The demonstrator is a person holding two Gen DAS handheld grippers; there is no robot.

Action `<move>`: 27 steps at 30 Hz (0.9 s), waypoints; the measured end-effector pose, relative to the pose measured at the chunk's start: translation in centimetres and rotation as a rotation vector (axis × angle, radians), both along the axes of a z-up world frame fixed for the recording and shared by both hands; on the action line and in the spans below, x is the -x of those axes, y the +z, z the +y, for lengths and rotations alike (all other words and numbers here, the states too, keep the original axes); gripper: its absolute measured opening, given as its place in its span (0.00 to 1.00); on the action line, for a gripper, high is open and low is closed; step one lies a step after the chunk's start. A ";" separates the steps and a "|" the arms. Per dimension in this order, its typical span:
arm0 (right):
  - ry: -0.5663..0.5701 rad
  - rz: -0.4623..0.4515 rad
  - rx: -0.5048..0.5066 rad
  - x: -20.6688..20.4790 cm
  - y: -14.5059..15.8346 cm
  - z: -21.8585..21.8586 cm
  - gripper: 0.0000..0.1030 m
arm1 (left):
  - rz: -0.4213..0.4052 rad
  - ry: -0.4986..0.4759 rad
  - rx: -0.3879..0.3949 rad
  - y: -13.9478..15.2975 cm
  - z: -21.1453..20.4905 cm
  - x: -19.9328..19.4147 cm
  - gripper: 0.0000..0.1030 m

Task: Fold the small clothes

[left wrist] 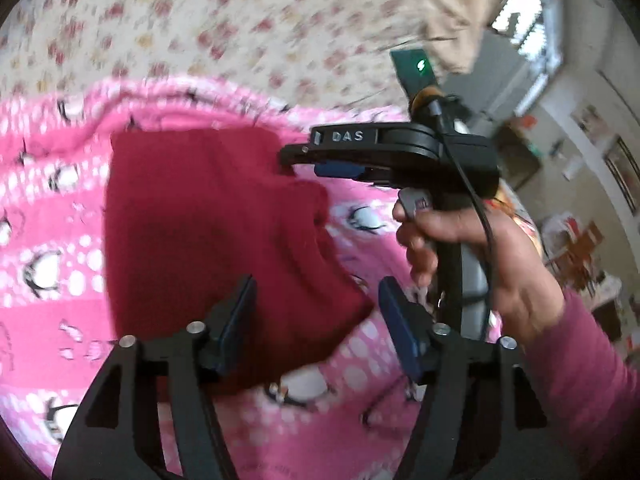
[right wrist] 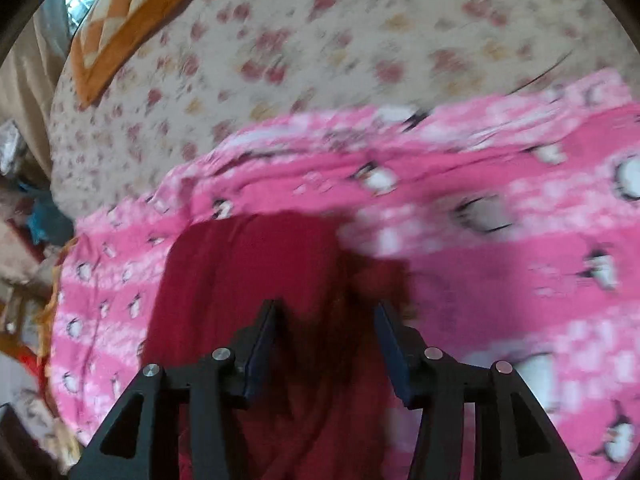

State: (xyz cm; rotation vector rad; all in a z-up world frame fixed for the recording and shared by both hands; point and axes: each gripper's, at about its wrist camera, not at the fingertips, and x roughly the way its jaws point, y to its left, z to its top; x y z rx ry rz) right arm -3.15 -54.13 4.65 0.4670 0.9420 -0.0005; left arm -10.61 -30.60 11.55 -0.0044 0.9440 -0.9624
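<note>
Spreading wide, the blue-padded fingers of the left gripper (left wrist: 316, 304) stand apart with nothing between them, poised above the near corner of the dark red knitted garment (left wrist: 208, 232). That garment lies flat in a rough, already-doubled rectangle on the pink fleece blanket with penguin print (left wrist: 52, 216), its near-right corner tapering toward the open jaws.

In its own wrist view the right gripper (right wrist: 326, 336) also has its fingers apart, and red cloth fills the gap beneath them; whether the pads touch the fabric cannot be told through the blur. Seen from the left wrist, the same tool comes in from the right side, its tip at the garment's upper-right edge (left wrist: 292, 156), held by a bare hand (left wrist: 472, 256) in a pink sleeve. From that side angle I cannot say if any cloth is pinched.

Beyond the blanket spreads a cream bedsheet with small red flowers (right wrist: 320, 60), and an orange-and-white checked cushion (right wrist: 120, 12) lies at its far left corner.

My reading is that a fold is partly made and both tools are lining up on the right-hand edge for another. The next move probably calls for closing each pair of fingers on a corner of that edge, taking all layers together, then carrying it across evenly so the knit does not bunch.
</note>
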 end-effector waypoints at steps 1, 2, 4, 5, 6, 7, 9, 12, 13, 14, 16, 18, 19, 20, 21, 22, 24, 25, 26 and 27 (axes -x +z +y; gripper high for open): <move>0.000 -0.011 -0.002 0.7 0.7 -0.3 0.47 | -0.024 0.001 -0.004 0.3 0.7 0.3 0.62; 0.004 -0.025 -0.006 1.3 1.4 -0.3 0.47 | -0.052 0.019 -0.019 0.5 1.4 0.5 0.62; 0.041 -0.077 0.000 2.9 3.2 0.5 0.47 | -0.094 0.076 -0.057 0.5 2.6 0.1 0.62; 0.082 -0.105 0.014 3.7 4.2 1.7 0.47 | -0.107 0.115 -0.086 0.2 3.0 -0.3 0.62; 0.124 -0.123 0.027 4.2 4.9 3.0 0.47 | -0.108 0.163 -0.124 -0.2 3.3 -1.0 0.62; 0.161 -0.132 0.042 4.5 5.2 4.1 0.47 | -0.099 0.196 -0.151 -0.7 3.5 -1.4 0.62; 0.239 -0.133 0.090 5.2 5.5 6.6 0.47 | -0.068 0.241 -0.187 -2.0 3.8 -2.6 0.62; 0.291 -0.113 0.185 6.4 4.4 9.3 0.47 | -0.029 0.251 -0.233 -4.1 4.1 -2.9 0.62; 0.285 -0.100 0.208 6.8 4.0 9.3 0.46 | -0.024 0.246 -0.240 -4.7 4.1 -2.6 0.62; 0.268 -0.073 0.231 7.2 3.2 9.1 0.44 | -0.020 0.239 -0.241 -5.2 4.1 -2.3 0.62; 0.224 0.001 0.257 7.8 1.1 8.0 0.41 | -0.010 0.232 -0.245 -6.3 3.8 -2.2 0.62; 0.207 0.034 0.216 8.4 -0.8 6.8 0.41 | 0.007 0.229 -0.236 -6.8 3.5 -2.1 0.62; 0.192 0.030 0.179 8.6 -1.4 6.2 0.41 | 0.013 0.233 -0.230 -6.9 3.6 -2.1 0.62; 0.182 0.023 0.155 8.8 -1.3 5.9 0.41 | 0.015 0.237 -0.227 -6.7 3.7 -1.9 0.62; 0.177 0.019 0.143 8.9 -1.1 5.7 0.41 | 0.012 0.238 -0.224 -6.4 3.8 -1.8 0.62; 0.169 0.014 0.131 9.1 -0.6 5.4 0.41 | 0.007 0.238 -0.223 -6.2 3.9 -1.8 0.62; 0.142 -0.011 0.079 9.7 0.6 4.7 0.41 | -0.015 0.240 -0.223 -5.8 4.1 -1.7 0.62; 0.127 -0.027 0.058 9.9 1.2 4.5 0.41 | -0.019 0.242 -0.225 -5.7 3.9 -1.9 0.62; 0.112 -0.042 0.053 10.0 1.7 4.2 0.42 | -0.019 0.246 -0.226 -5.7 3.9 -1.9 0.62; 0.097 -0.056 0.060 10.0 2.2 4.4 0.43 | -0.014 0.249 -0.225 -5.8 3.9 -2.0 0.62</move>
